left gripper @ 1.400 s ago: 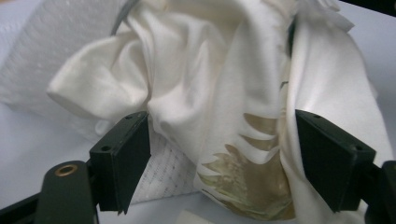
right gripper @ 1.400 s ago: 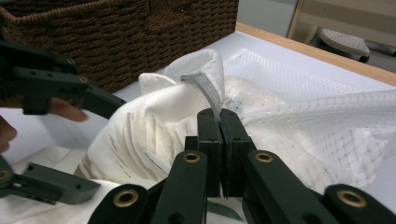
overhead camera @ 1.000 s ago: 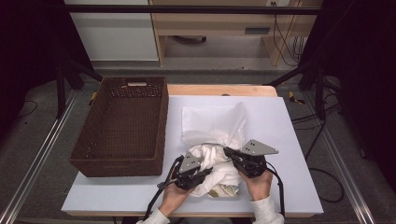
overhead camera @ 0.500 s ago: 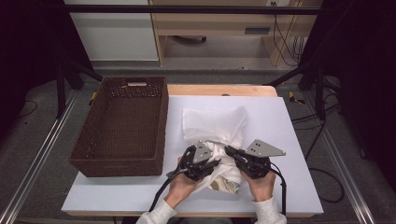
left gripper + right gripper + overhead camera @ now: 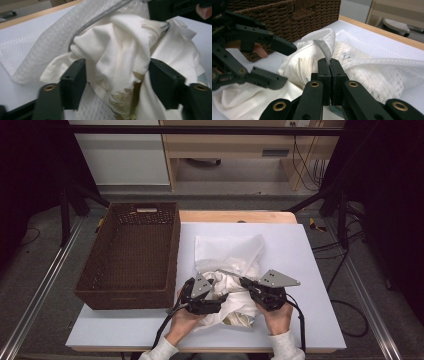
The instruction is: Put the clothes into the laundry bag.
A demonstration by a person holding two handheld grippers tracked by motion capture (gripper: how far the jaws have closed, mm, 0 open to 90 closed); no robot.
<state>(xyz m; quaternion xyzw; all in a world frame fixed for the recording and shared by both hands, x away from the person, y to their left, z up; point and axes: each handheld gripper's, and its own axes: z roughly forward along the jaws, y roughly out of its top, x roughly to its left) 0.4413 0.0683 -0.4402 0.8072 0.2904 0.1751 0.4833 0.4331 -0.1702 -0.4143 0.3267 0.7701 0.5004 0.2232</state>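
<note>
A white mesh laundry bag [image 5: 227, 252] lies on the white tabletop [image 5: 310, 270] with a cream garment [image 5: 235, 292] bunched at its near opening. My right gripper [image 5: 243, 282] is shut on the bag's grey zipper edge [image 5: 324, 50], pinched between its jaws [image 5: 330, 62]. My left gripper [image 5: 222, 299] has just been opening. Its jaws [image 5: 117, 82] stand apart on either side of a fold of the cream garment [image 5: 117, 50], which lies loose between them. In the right gripper view the left gripper [image 5: 280, 63] hangs spread over the cloth.
A dark brown wicker basket [image 5: 132, 257] stands at the left of the table, close beside the bag. A wooden strip [image 5: 235, 216] edges the far side. Bare tabletop lies to the right of my right hand.
The left gripper's jaws have spread apart, letting go of the cream garment. It rose slightly over the bundle. The right gripper kept still, shut on the zipper edge.
</note>
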